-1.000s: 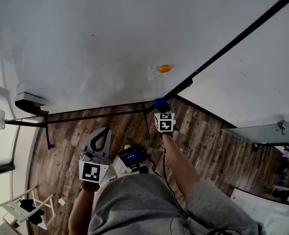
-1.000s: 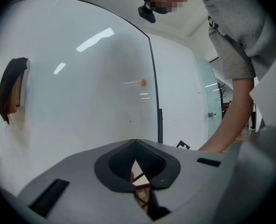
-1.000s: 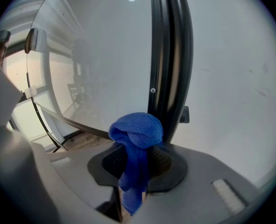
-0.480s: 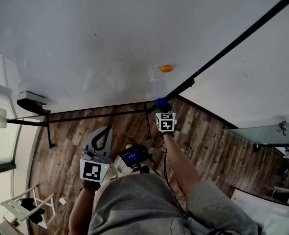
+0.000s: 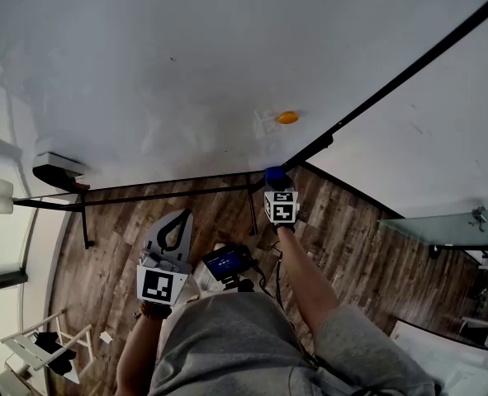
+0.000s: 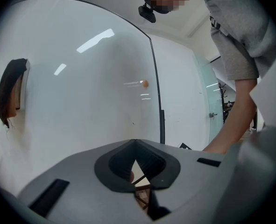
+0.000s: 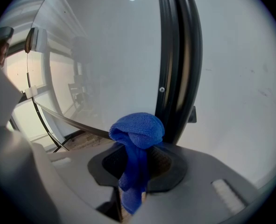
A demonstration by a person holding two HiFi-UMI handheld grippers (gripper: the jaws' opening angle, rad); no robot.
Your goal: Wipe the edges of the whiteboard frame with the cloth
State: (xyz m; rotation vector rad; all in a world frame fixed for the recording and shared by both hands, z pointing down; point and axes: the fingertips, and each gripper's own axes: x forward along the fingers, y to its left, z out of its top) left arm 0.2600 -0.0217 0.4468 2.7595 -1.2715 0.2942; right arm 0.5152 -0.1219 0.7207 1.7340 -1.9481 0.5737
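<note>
1. Presently, the right tool (image 5: 275,183) is clamped on a bunched blue microfibre cloth (image 7: 138,129). The rounded wad stands out beyond the jaw tips and a tail hangs down between them.
2. Position of the cloth: at the lower right corner of the glossy whiteboard (image 5: 186,73), where the thin black metal frame (image 7: 180,55) turns from its right edge into its bottom edge. The wad appears to rest against the frame, but actual contact cannot be confirmed.
3. Left tool (image 6: 136,146): jaws closed together on nothing, held low over the dark wood-plank floor (image 5: 343,229), well apart from the board.
4. Step in hand (judged): the start of a pass along one frame edge, beginning at the corner.
5. Technique: present the wad squarely to the bar so that fabric, not the jaw tips, meets the frame. Follow the bar's line in one steady stroke, and tilt the tool slightly so the cloth also wraps the bar's outer side.
6. Cautions: a firm clamp is needed, as friction could drag the cloth out. The small orange magnet (image 5: 287,117) sits on the board near this corner, so the stroke should stay on the frame.
</note>
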